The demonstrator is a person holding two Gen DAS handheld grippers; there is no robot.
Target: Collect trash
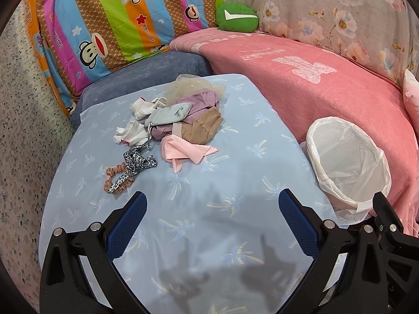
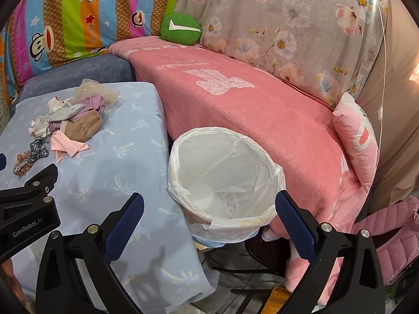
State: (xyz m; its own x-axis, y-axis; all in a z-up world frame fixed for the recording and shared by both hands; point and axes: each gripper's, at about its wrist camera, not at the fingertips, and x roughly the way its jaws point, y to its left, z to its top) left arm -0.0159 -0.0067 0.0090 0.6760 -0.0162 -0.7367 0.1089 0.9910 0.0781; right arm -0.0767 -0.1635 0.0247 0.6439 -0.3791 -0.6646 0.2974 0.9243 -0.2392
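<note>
Trash, a heap of socks, stockings, cloths and hair bands, lies on the pale blue palm-print sheet, toward its far side. The pink cloth sits at the heap's near edge, the leopard-print scrunchies just left of it. The left gripper hovers over bare sheet, jaws spread wide and empty. The right gripper hangs spread wide and empty above the white-lined bin, which stands beside the sheet against the pink blanket; the bin seems empty.
</note>
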